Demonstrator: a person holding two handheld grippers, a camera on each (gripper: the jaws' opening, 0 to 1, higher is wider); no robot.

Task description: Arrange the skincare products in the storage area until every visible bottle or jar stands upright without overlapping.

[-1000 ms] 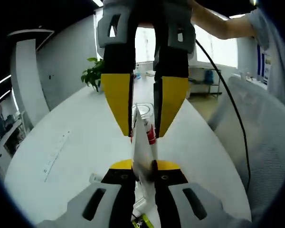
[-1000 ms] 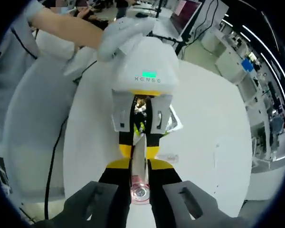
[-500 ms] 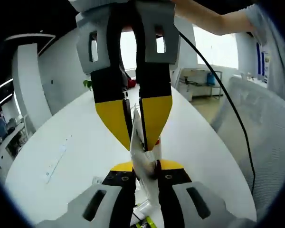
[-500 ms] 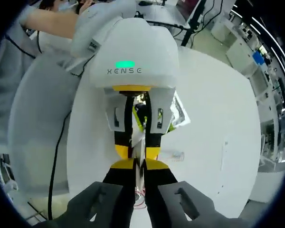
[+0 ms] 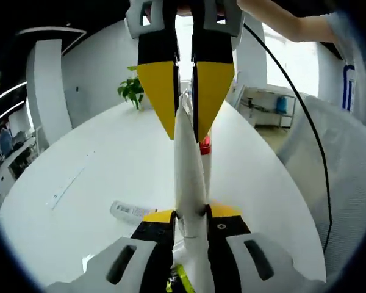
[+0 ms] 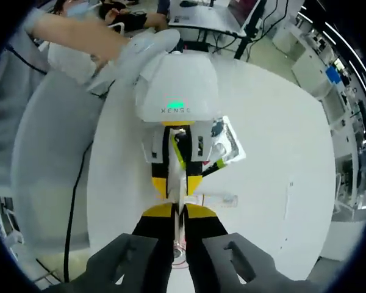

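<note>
The tube (image 5: pixel 189 152), a white skincare tube, runs lengthwise between my two grippers above the white table (image 5: pixel 104 177). In the left gripper view it rises from between my own jaws at the bottom of the picture and narrows toward the yellow tips of my right gripper (image 5: pixel 184 101), which comes down from the top. My left gripper (image 5: pixel 190 213) is pinching the wide end of the tube, jaws pressed against it on both sides. The right gripper's yellow pads (image 5: pixel 160 91) sit on either side of the tube's thin end; they look closed on it, though the exact contact is hard to make out from this angle. Just beyond the tube, on the far side from my left gripper, something red (image 5: pixel 204 146) peeks out, too hidden to name.

In the right gripper view my right gripper (image 6: pixel 179 213) has its jaws drawn together on the tube (image 6: pixel 179 201), seen here edge-on as a thin white strip. The left gripper (image 6: pixel 177 183) faces it from above, under its white housing, and it too grips the strip. Beside the left gripper a clear tray (image 6: pixel 229 143) with dark items lies on the table (image 6: pixel 274 152). A small flat white object (image 6: pixel 216 199) lies on the table near the tube, between the tube and the tray. A potted plant (image 5: pixel 132 91) stands at the table's far edge, beyond the right gripper.
</note>
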